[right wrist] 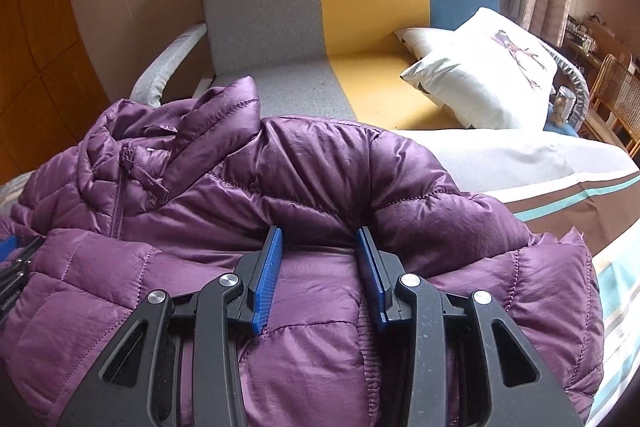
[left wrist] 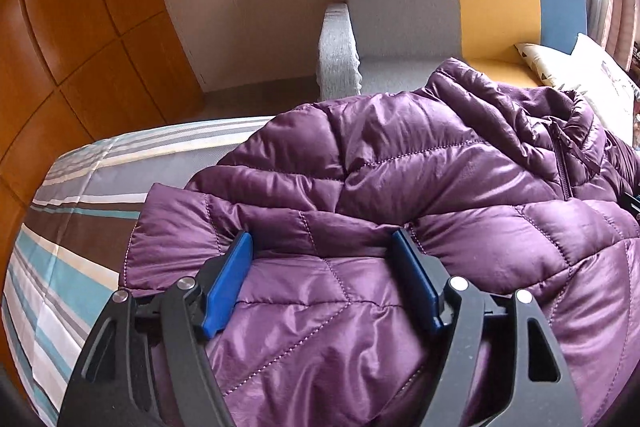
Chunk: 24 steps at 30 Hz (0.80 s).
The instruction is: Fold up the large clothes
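Note:
A purple quilted puffer jacket (left wrist: 420, 179) lies on a striped bedsheet (left wrist: 80, 187), its collar and zipper toward the sofa. It also shows in the right wrist view (right wrist: 320, 171). My left gripper (left wrist: 322, 239) is open, its blue pads (left wrist: 228, 283) resting on the jacket's left part with fabric bulging between them. My right gripper (right wrist: 318, 233) is open, its blue pads (right wrist: 268, 279) resting on the jacket's right part over a folded sleeve. The left gripper's tip shows at the left edge of the right wrist view (right wrist: 12, 259).
A grey, yellow and blue sofa (right wrist: 360, 7) stands behind the bed, with white cushions (right wrist: 480, 75) on it. Wooden cabinet doors (left wrist: 80, 27) are at the left. A jar (right wrist: 562, 105) and a wicker chair (right wrist: 616, 103) are at the far right by curtains.

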{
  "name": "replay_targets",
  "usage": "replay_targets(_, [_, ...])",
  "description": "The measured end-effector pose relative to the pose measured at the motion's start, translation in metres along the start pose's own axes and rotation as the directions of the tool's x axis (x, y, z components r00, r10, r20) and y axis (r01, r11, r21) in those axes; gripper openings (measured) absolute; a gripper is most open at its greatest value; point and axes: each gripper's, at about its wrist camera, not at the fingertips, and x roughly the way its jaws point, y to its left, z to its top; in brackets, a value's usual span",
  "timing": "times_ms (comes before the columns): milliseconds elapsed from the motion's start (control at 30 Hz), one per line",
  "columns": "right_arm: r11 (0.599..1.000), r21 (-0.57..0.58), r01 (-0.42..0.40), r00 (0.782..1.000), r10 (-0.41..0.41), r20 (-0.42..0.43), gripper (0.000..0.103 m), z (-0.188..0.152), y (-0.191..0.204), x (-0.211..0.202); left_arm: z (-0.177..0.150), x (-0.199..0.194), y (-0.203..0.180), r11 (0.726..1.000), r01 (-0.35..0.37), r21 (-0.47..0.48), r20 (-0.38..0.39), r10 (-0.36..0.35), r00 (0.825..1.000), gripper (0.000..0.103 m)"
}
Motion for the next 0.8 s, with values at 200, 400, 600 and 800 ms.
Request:
replay_targets(200, [0.995, 0.034, -0.096, 0.994, 0.094, 0.051, 0.058, -0.011, -0.018, -0.058, -0.022, -0.042, 0.026, 0.999, 0.039, -0.021, 0.054, -0.038, 0.998, 0.091])
replay_targets(400, [0.995, -0.006, -0.097, 0.995, 0.098, 0.037, 0.059, -0.047, -0.032, -0.113, -0.062, -0.084, 0.048, 0.999, 0.042, 0.014, 0.059, -0.042, 0.997, 0.092])
replay_targets(600, [0.993, 0.005, -0.115, 0.993, 0.115, 0.007, 0.059, -0.106, -0.062, -0.173, -0.119, -0.126, 0.067, 0.993, 0.012, 0.113, 0.047, -0.017, 0.999, 0.093])
replay_targets(800, [0.991, 0.014, -0.133, 0.99, 0.134, -0.033, 0.059, -0.173, -0.096, -0.227, -0.178, -0.17, 0.097, 0.99, 0.031, 0.137, 0.053, -0.038, 0.998, 0.093])
